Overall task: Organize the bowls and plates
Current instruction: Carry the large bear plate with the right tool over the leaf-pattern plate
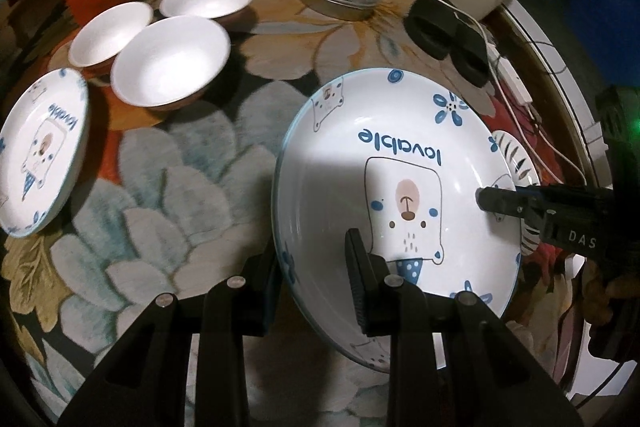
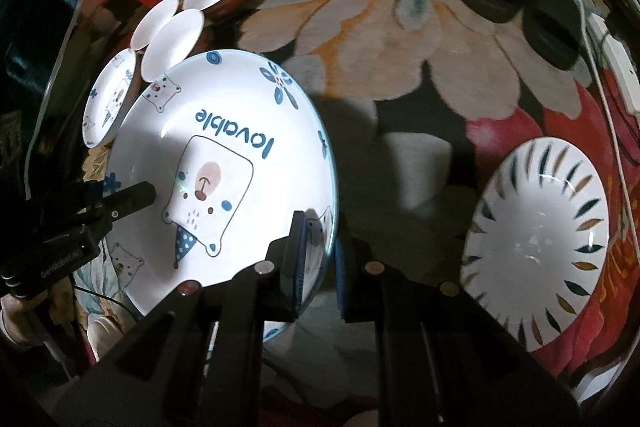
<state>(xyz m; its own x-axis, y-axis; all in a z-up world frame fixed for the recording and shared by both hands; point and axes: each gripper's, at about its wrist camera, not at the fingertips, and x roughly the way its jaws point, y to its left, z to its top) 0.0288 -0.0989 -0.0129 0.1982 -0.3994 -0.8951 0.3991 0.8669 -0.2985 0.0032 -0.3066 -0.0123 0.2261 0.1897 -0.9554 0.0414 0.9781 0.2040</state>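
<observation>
Floral tablecloth (image 1: 168,163) beneath round glossy plate (image 1: 384,171).

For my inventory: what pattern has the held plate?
Blue "lovable" bear cartoon on white plate; right wrist view.

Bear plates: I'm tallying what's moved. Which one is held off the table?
The larger bear plate, clamped by both grippers, left gripper and right gripper; the smaller bear plate lies beside the white bowls.
</observation>
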